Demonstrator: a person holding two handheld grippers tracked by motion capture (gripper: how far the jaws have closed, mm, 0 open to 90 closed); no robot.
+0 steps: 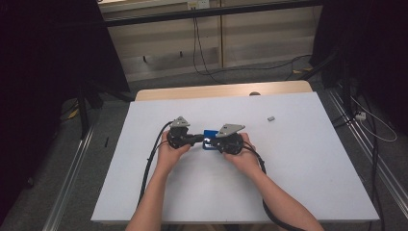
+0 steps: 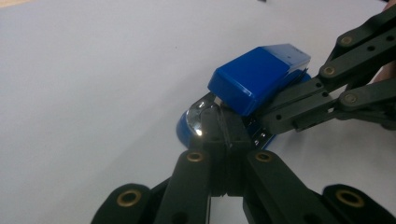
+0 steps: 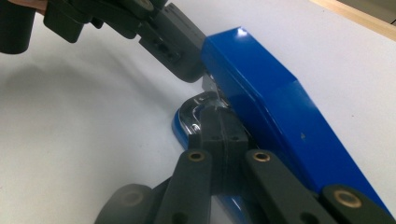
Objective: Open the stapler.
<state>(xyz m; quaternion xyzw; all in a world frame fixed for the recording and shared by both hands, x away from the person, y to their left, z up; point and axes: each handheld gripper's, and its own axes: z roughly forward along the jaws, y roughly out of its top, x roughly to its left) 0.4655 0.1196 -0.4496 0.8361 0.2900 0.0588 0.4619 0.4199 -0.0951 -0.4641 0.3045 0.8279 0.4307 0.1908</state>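
While flat on the table point(image 1: 298, 159), blue stapler point(image 1: 210, 133) wedged between both clamped-together grippers' fingers point(image 2: 219, 126).

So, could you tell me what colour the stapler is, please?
The stapler is bright blue, clearest in the right gripper view.

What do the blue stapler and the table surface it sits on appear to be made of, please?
The blue stapler looks like glossy moulded plastic: sharp highlights along its edges, with a shiny clear or metallic piece at its front end; which of the two is unclear. The table surface looks like a matt white board or laminate, showing soft shadows and no glare.
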